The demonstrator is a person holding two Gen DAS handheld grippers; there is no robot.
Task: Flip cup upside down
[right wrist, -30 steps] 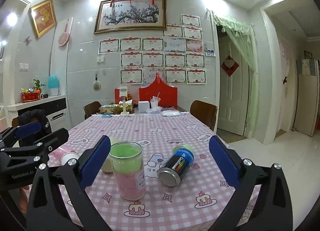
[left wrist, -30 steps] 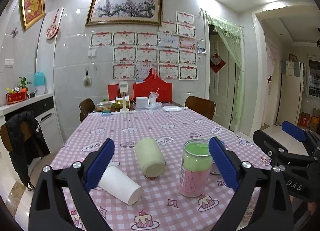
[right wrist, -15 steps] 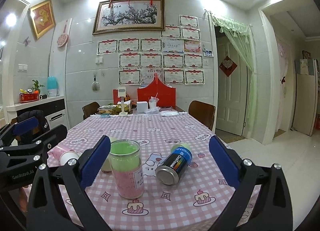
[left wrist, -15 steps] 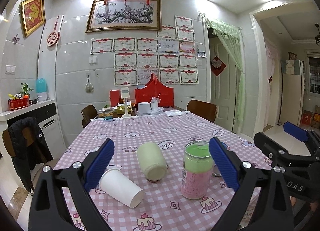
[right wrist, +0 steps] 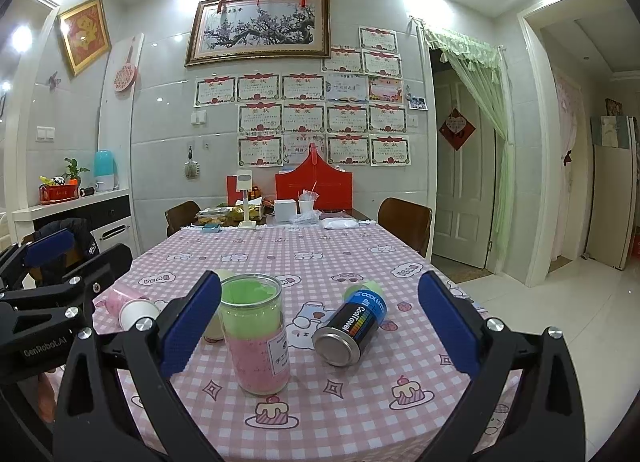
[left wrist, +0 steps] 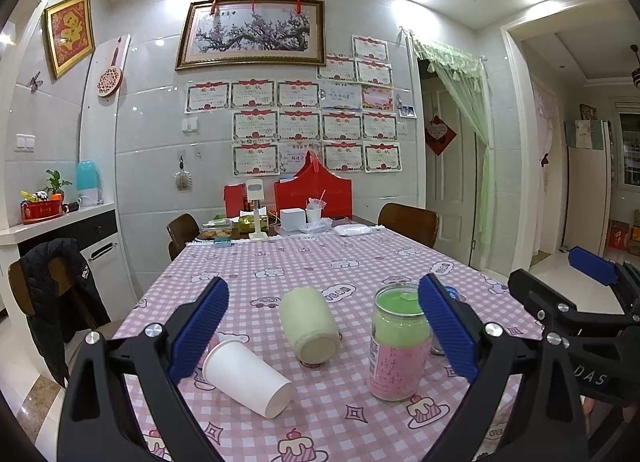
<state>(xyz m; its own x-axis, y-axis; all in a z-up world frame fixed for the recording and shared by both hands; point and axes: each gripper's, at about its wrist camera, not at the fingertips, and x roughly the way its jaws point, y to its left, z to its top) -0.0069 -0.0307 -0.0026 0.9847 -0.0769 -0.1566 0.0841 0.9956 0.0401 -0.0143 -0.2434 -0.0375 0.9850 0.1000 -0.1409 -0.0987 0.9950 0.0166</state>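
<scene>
Two tongs: left tongs (left wrist: 322,328) and right tongs (right wrist: 320,326) both spread wide, holding nothing.
Cup: white paper cup (left wrist: 246,378) on its side, near-left on pink checked worktop (left wrist: 320,262).
Neighbour: tall green-and-pink glass jar (left wrist: 396,342) upright to its right.

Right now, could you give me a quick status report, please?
Left gripper and right gripper open, empty. White paper cup on its side, untouched. Cream cup and green-pink jar close beside it.

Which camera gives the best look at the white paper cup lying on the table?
The left wrist view. There the white paper cup lies on its side in plain sight, just beside the open left gripper. The right wrist view shows only its open mouth, small, behind the left gripper's frame.
</scene>
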